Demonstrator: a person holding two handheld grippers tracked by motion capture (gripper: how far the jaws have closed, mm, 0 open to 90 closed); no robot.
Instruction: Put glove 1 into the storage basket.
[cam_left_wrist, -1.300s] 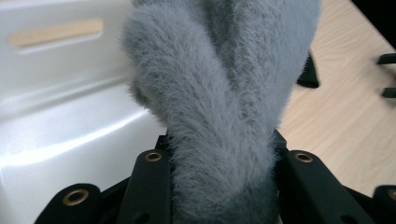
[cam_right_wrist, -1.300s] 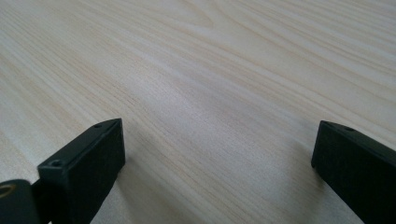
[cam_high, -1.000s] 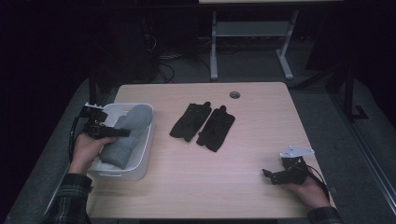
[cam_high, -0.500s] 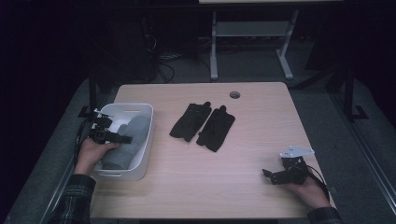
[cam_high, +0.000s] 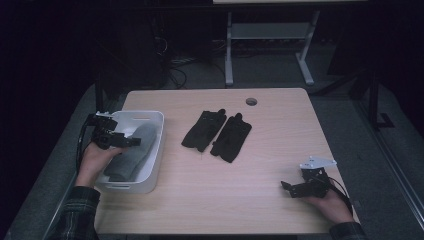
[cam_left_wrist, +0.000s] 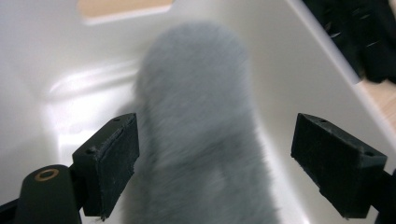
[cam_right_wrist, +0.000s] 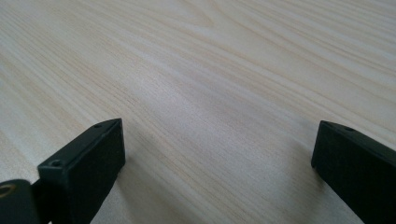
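Left gripper view, lower frame: the left tongs (cam_left_wrist: 215, 172) stand wide, jaws just opened, with the grey fuzzy sock (cam_left_wrist: 201, 116) lying free below and between them in the white bin (cam_left_wrist: 317, 70). In the high view that bin (cam_high: 150, 175) sits at the left of the worktop (cam_high: 280, 150), the right tongs (cam_high: 286, 189) rest at lower right, wide and empty. Farther up, the black gloves (cam_high: 217, 134) lie at centre. To finish the drop well, I'd lift the left tongs straight up so no fuzz snags a pad.
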